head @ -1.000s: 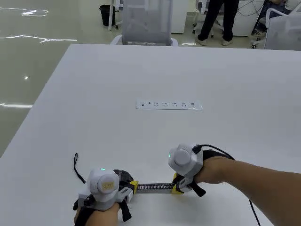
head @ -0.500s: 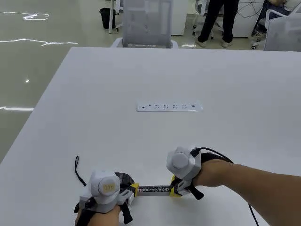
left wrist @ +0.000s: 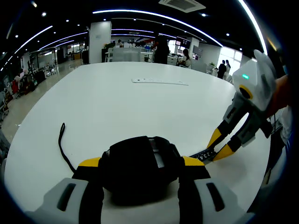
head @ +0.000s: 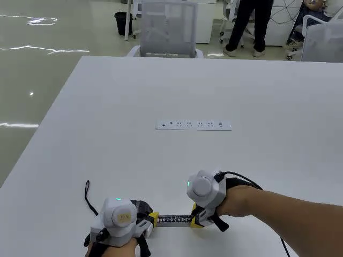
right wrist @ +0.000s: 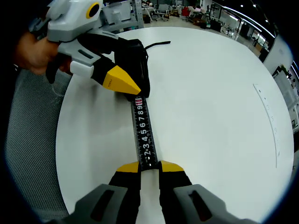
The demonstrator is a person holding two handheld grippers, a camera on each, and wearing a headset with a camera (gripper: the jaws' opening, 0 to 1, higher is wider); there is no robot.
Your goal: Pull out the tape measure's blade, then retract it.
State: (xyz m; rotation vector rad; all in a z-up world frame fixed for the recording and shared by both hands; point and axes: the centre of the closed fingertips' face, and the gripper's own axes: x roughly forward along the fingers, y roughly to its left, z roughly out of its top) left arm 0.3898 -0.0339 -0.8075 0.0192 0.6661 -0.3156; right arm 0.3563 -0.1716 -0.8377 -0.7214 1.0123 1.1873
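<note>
My left gripper [head: 150,218] is shut on the black tape measure case [left wrist: 139,164], which rests on the white table near its front edge; the case [right wrist: 134,58] also shows in the right gripper view, and its black wrist strap [left wrist: 62,142] trails off to the left. A short length of white blade [right wrist: 143,135] with black numbers runs from the case to my right gripper [right wrist: 149,165], which is shut on the blade's end. In the head view the blade [head: 172,219] spans the small gap between the left gripper and my right gripper [head: 194,221].
A white power strip [head: 193,125] lies flat at the table's middle. A grey chair [head: 167,29] stands at the far edge, and a person [head: 251,21] stands beyond it. The table's left edge [head: 48,115] drops to a shiny floor.
The right gripper has moved left toward the left gripper, and the exposed blade is shorter. The left gripper has held the case in about the same place.
</note>
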